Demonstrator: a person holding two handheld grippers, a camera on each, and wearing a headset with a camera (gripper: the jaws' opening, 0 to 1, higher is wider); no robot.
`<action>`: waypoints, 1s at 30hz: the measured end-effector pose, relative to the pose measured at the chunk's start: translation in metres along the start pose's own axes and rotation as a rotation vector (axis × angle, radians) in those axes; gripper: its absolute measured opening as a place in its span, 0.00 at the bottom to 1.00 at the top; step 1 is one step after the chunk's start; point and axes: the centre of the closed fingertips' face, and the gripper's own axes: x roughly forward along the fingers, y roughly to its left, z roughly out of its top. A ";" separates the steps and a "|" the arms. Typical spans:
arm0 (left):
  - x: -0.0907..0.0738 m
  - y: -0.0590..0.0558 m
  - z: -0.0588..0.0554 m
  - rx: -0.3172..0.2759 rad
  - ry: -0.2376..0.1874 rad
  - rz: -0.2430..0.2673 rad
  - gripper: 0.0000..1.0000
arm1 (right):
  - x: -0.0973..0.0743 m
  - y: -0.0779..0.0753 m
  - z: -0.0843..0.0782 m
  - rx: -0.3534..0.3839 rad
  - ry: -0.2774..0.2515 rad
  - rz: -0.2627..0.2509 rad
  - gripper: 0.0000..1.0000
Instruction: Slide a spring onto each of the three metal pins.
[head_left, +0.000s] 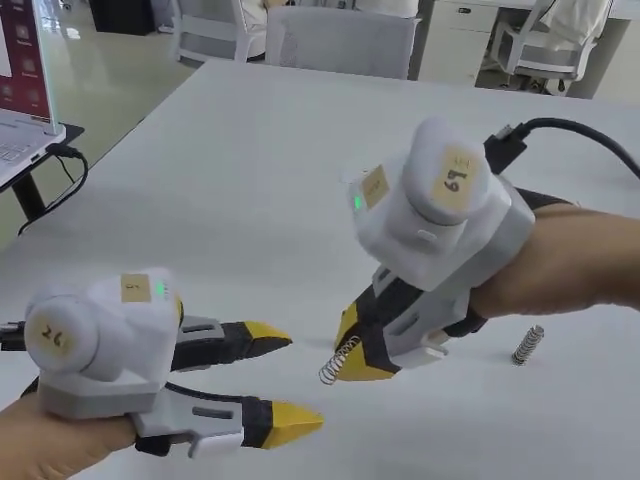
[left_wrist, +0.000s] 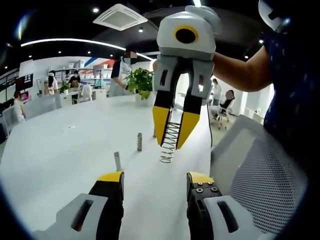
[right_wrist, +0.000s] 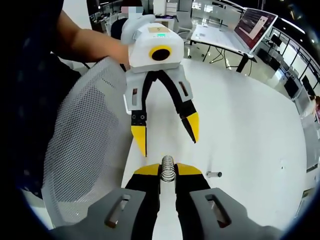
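Right gripper (head_left: 358, 352) pinched shut on a spring (head_left: 338, 360), low over the table (head_left: 250, 180). Left gripper (head_left: 290, 378) wide open, empty. Pin (left_wrist: 118, 161) close by. Spring looks light, bendy, prone to squirm; best gripped mid-coil, ends free

Your right gripper (left_wrist: 170, 145) pinches a spring (left_wrist: 167, 155) near the table (left_wrist: 60, 150) edge. Your left gripper (left_wrist: 155, 177) has its jaws apart.

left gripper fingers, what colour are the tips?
Yellow tips on black fingers; the left gripper shows them best in the head view.
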 end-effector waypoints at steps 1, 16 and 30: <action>0.000 0.001 -0.001 -0.001 0.002 0.004 0.47 | 0.000 -0.001 -0.001 0.000 0.000 -0.002 0.08; -0.004 0.014 -0.001 -0.023 -0.007 0.069 0.60 | -0.011 -0.017 -0.015 0.028 0.027 -0.037 0.08; -0.006 0.022 -0.004 -0.035 -0.007 0.096 0.64 | -0.020 -0.058 -0.030 0.056 0.090 -0.101 0.08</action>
